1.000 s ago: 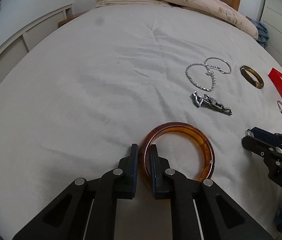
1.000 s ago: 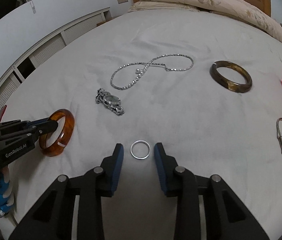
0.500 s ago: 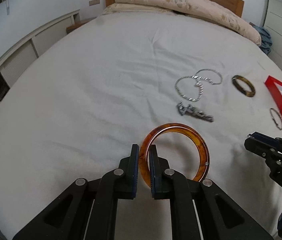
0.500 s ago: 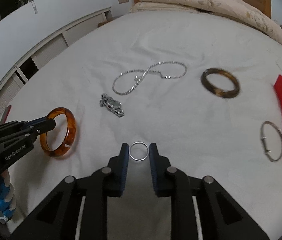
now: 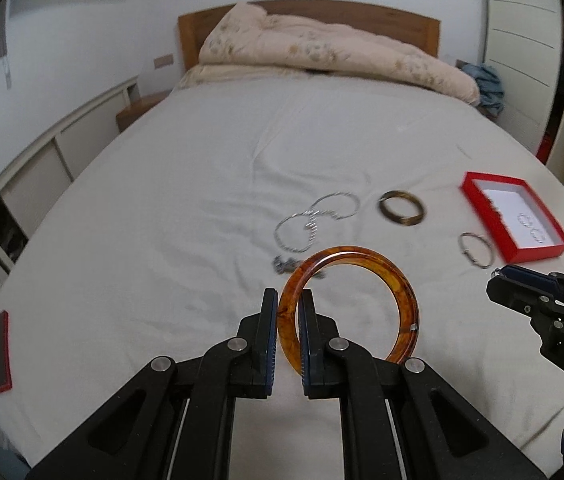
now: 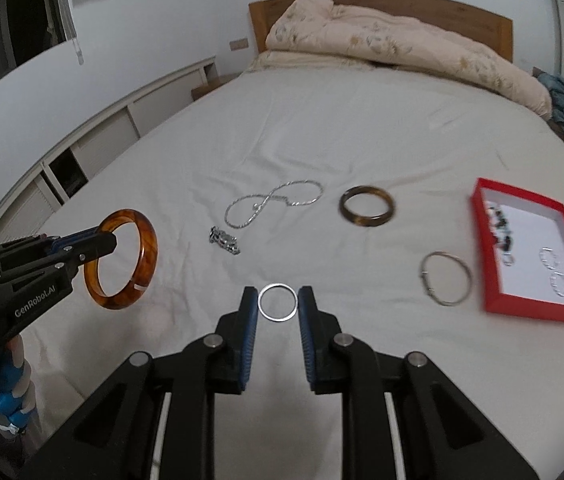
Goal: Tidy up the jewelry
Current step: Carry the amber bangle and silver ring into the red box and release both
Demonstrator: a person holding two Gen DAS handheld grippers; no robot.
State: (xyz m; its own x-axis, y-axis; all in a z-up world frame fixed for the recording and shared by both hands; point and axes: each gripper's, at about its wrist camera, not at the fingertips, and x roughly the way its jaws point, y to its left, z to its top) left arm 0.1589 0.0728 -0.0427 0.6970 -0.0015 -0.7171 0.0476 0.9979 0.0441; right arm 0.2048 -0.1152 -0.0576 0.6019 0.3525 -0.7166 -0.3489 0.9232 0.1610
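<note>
On the left, the left claw [image 5: 286,322] is clamped on the rim of the amber bangle [image 5: 348,304], and both are now well clear of the bed [image 5: 201,200]: a second ago the bangle lay on the sheet in the same grip, and now it hangs in the air, upright, with the sheet visible through its hole. Moving rightward, the silver chain necklace [image 6: 273,202], the small watch [image 6: 223,240] just below it and the dark brown bangle [image 6: 366,205] lie untouched on the sheet. The right claw [image 6: 277,302] has its jaws drawn in on the thin silver ring [image 6: 277,302]; a second ago they stood wider with the ring lying loose between them, and now the pads pinch it at its sides and it rides up off the bed with them. Further right, the plain metal bangle [image 6: 446,278] lies just beside the red box [image 6: 538,308], which already holds a few small pieces. Judging from this, both pickups have succeeded and the carry to the box likely comes next.
</note>
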